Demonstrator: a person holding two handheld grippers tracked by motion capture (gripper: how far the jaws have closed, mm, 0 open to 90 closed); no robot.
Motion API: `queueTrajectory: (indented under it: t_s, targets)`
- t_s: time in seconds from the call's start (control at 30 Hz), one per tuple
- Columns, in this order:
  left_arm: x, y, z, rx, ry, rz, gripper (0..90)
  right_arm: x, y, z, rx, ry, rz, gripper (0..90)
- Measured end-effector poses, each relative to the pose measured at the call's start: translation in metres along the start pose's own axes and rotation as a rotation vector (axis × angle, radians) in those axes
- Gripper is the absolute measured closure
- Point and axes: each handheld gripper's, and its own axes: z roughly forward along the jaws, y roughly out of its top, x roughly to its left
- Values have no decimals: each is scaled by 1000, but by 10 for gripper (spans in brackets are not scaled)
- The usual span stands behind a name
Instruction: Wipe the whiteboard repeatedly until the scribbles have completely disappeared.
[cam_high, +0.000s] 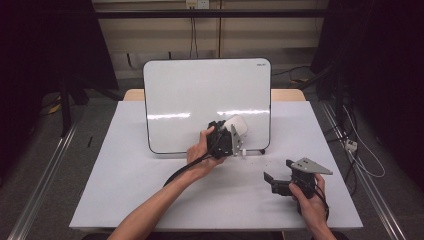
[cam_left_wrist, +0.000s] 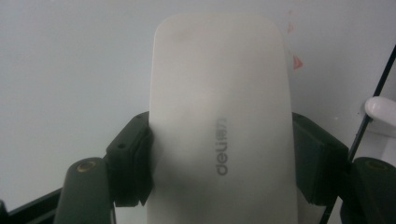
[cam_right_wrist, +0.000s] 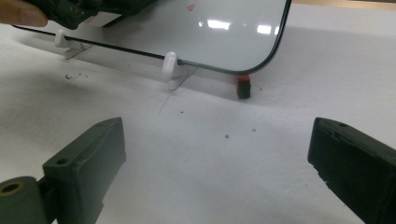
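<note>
High view looks down over table (cam_high: 150, 200); both tool views close, facing whiteboard (cam_high: 200, 95), shared by all.

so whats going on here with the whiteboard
A person is working at a table with a gripper in each hand. The left gripper is shut on a white board eraser and holds it against the lower right part of the upright whiteboard, where faint red marks show beside the eraser. The right gripper sits low over the table to the right, jaws open and holding nothing.
</note>
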Motion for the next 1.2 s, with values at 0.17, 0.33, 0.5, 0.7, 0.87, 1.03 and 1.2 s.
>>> queueTrajectory:
  t_s: [0.17,0.33,0.5,0.7,0.87,1.03,1.2]
  targets:
    - [-1,20,11,-10,-1,27,311,1,1,2,2,2,0,42]
    - [-12,32,18,-18,-6,89,311,1,1,2,2,2,0,42]
    - [-25,32,17,-4,-34,180,311,0,0,1,1,1,5,41]
    - [-30,19,10,5,-56,219,312,0,0,0,0,2,5,41]
    - [-30,5,2,26,-59,224,312,-1,0,-1,-2,0,1,42]
    - [-20,-8,-6,54,-35,187,312,-1,0,-1,-1,-2,8,41]
    - [-10,-14,-10,65,-17,100,312,0,0,-1,-1,-1,5,41]
